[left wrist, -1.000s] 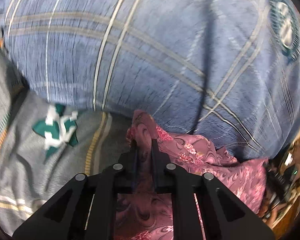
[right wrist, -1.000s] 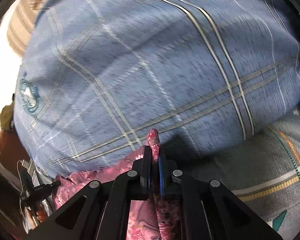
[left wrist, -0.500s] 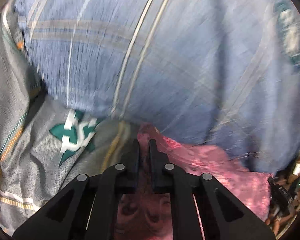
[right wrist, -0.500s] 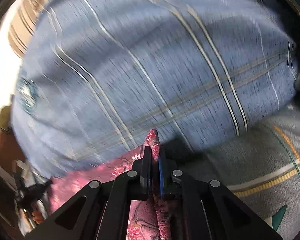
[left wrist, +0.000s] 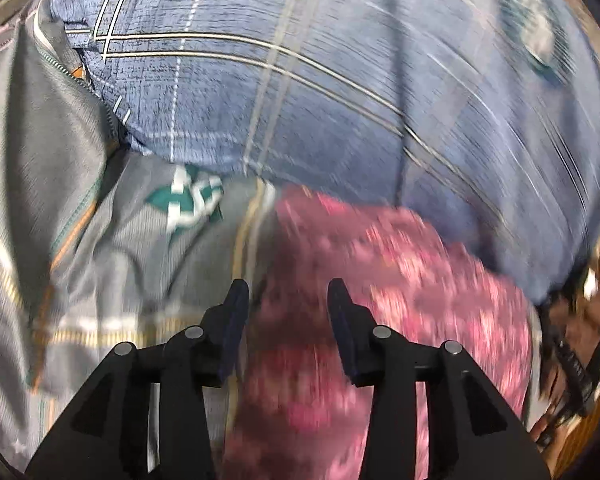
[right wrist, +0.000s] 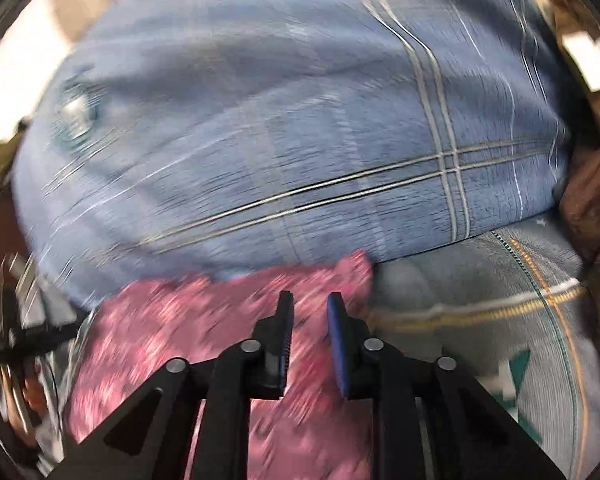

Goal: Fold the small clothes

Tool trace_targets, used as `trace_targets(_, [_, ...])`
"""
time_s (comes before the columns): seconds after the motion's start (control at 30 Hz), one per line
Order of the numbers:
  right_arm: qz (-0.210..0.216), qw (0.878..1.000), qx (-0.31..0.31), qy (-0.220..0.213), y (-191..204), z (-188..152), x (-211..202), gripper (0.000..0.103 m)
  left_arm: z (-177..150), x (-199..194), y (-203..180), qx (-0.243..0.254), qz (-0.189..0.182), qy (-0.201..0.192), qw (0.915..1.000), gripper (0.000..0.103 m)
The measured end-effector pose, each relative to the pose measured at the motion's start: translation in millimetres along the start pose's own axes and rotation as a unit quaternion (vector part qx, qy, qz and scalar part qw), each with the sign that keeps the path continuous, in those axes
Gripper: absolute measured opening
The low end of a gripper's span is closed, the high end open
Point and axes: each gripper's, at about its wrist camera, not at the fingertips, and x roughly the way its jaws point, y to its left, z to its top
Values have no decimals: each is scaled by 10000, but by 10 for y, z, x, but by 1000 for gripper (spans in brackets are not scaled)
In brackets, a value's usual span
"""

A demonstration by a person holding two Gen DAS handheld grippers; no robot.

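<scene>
A small pink patterned garment point(left wrist: 400, 280) lies spread on the grey bedsheet point(left wrist: 120, 260), its far edge against a blue plaid pillow point(left wrist: 320, 100). It also shows in the right wrist view point(right wrist: 188, 332). My left gripper point(left wrist: 288, 300) is open and empty just above the garment's left part. My right gripper point(right wrist: 309, 312) is open and empty above the garment's right corner. Both views are motion blurred.
The blue plaid pillow point(right wrist: 280, 140) fills the far side of both views. The grey sheet with yellow stripes and a green motif point(left wrist: 188, 204) extends left, and right in the right wrist view point(right wrist: 500, 320). Dark cluttered items sit at the bed's edge point(left wrist: 572, 340).
Both grippers held the pink garment's corners pinched shut; now both have opened and let it go. The garment has dropped flat onto the sheet.
</scene>
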Motion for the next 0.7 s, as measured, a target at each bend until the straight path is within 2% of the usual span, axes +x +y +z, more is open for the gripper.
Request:
trace_targets(0.1, [6, 10000, -92, 35, -111, -210, -229, 23, -337, -102, -59, 116, -166, 17, 9998, 39])
trace_targets(0.17, [11, 9999, -42, 126, -271, -334, -284, 23, -479, -93, -79, 231, -76, -10, 9997, 39])
trace_targets(0.23, [-53, 9994, 23, 329, -233, -468, -168, 23, -618, -82, -93, 358, 157, -10, 9992, 39])
trace_targets(0.3, [-170, 9987, 106, 462, -327, -608, -71, 21, -694, 26, -97, 427, 361, 108, 9984, 40])
trace_targets(0.37, [-159, 9992, 120, 358, -342, -660, -60, 21, -731, 110, -155, 463, 523, -14, 9976, 47])
trace_targets(0.53, [-398, 9985, -42, 387, -275, -652, -85, 23, -735, 90, -141, 411, 574, -55, 9975, 47])
trace_targets(0.63, [-481, 9979, -92, 428, -196, -634, -136, 30, -763, 28, -108, 336, 522, -32, 9981, 47])
trace_targets(0.7, [-481, 9978, -222, 405, -78, -649, -190, 43, -829, -20, -127, 373, 531, -50, 9979, 47])
